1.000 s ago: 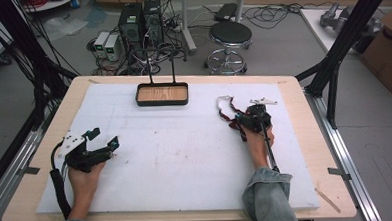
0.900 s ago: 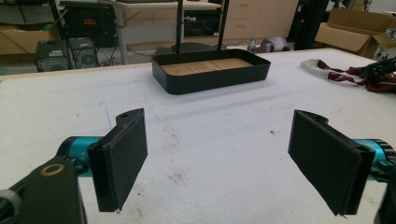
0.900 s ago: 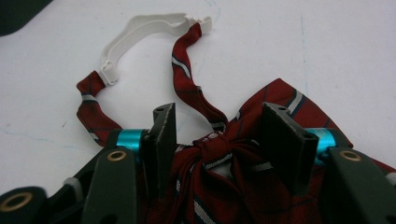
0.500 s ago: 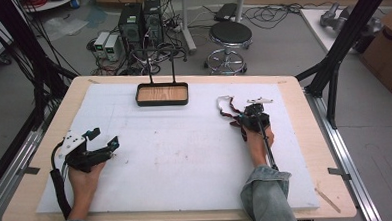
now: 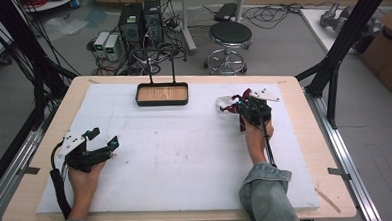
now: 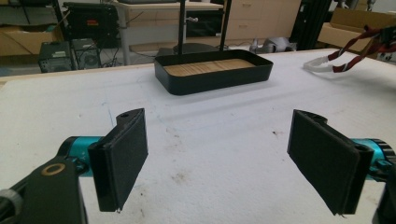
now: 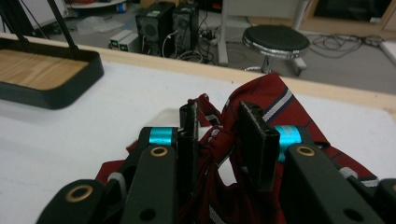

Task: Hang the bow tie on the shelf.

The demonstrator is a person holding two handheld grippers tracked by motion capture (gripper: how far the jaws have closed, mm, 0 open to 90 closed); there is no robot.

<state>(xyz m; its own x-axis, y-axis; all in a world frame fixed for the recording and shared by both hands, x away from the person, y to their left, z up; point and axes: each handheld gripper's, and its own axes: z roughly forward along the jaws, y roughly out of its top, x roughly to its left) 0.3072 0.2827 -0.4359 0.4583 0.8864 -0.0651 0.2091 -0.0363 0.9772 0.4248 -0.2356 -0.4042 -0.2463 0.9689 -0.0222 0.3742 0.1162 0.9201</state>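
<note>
A dark red striped tie (image 5: 230, 105) with a white band lies bunched at the table's back right. My right gripper (image 5: 247, 107) is shut on it. In the right gripper view the red cloth (image 7: 261, 100) is bunched between the two black jaws (image 7: 219, 144) and spills out beyond them. In the left gripper view the tie (image 6: 348, 58) hangs from the far gripper, its white end on the mat. My left gripper (image 5: 103, 136) rests at the table's left, wide open. Nothing lies between its pads (image 6: 123, 154).
A black tray (image 5: 162, 103) with a wooden bottom and a tall wire handle stands at the back centre of the white mat (image 5: 186, 151). Its wall also appears in the left gripper view (image 6: 210, 84). Beyond the table stand a round stool (image 5: 229, 36) and computer cases.
My right gripper has edged slightly farther from the person with the tie in it. The left gripper has stayed put.
</note>
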